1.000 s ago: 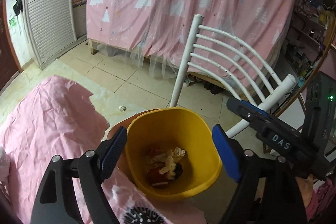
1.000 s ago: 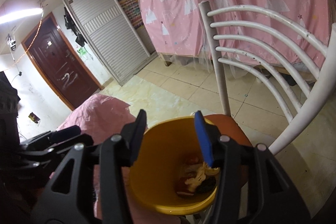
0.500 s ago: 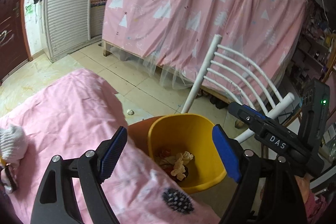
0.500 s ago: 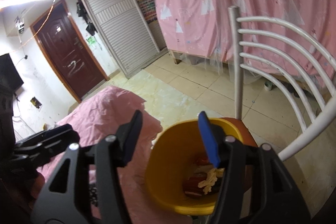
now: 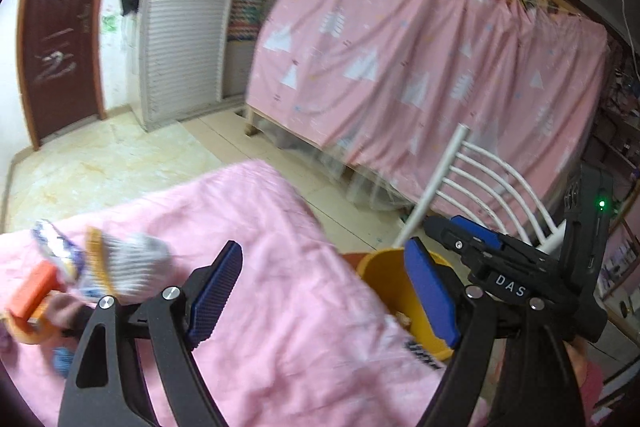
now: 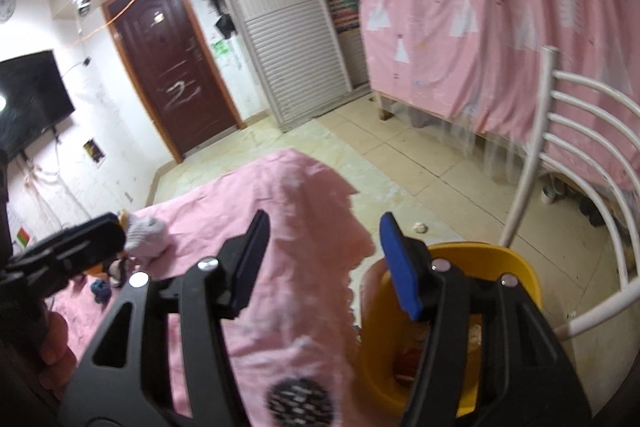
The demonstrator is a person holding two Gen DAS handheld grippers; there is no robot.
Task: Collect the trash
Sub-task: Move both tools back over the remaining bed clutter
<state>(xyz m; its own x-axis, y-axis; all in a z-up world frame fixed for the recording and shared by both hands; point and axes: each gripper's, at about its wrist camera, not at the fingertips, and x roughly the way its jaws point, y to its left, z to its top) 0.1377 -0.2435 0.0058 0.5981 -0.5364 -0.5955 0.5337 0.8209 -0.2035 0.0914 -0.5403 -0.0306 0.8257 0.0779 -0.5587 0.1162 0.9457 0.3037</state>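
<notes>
Both claws empty: left gripper (image 5: 320,301) spread wide, right gripper (image 6: 324,263) parted with nothing between its pads. Yellow bin (image 6: 516,267) sits near right on the chair (image 6: 580,163), scraps inside. Remaining trash (image 5: 60,267) lies far left on the pink bedspread (image 5: 304,311): blurred wrappers, an orange piece, clustered. Risk: pads snag the bedspread and drag the clutter.

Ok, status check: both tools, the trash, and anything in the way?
Left tool open, empty. Right tool open, empty. Yellow bin holds scraps; more items lie on the pink cloth. Nothing in the way.
</notes>
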